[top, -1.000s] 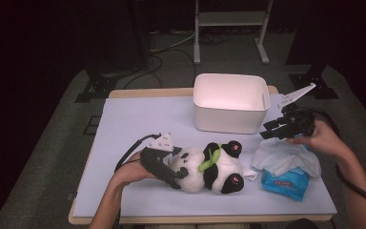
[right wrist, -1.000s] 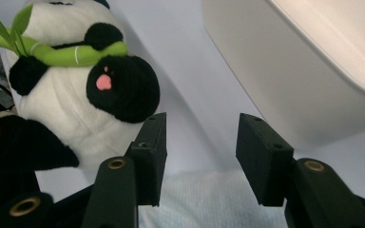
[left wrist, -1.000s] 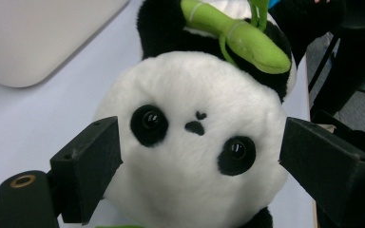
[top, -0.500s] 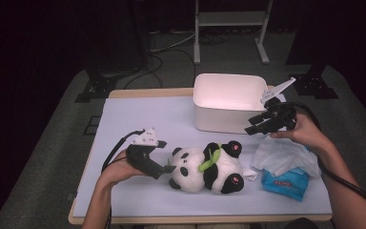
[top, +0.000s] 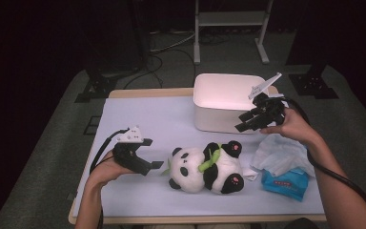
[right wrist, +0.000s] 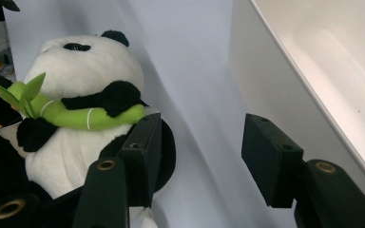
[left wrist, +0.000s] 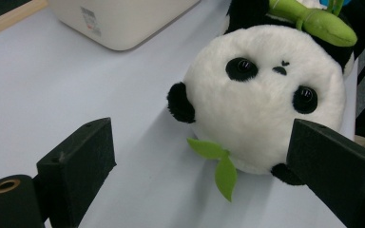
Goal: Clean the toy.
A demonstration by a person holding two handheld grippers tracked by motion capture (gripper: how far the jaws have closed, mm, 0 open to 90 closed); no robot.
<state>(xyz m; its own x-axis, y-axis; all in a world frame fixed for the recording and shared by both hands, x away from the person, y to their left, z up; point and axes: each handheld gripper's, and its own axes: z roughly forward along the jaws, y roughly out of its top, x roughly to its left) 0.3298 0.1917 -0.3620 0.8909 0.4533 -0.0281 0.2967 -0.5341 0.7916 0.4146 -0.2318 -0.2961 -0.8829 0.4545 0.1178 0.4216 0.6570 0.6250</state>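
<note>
Panda plush toy (top: 206,167), holding a green bamboo stalk, lies on its back near the front middle of the white worktop (top: 147,119). The left hand-held gripper (top: 153,153) sits just left of its head, jaws wide apart and empty. The right hand-held gripper (top: 242,123), jaws also apart and empty, hovers beside the near wall of the white bin (top: 214,114), above a tissue pack (top: 286,181).

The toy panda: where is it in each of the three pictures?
High view: the toy panda lies low in the middle, between both tongs.
Left gripper view: its face is upper right, between the open jaws.
Right gripper view: it sits at left.
Shared landmark: the white bin, also and.
</note>
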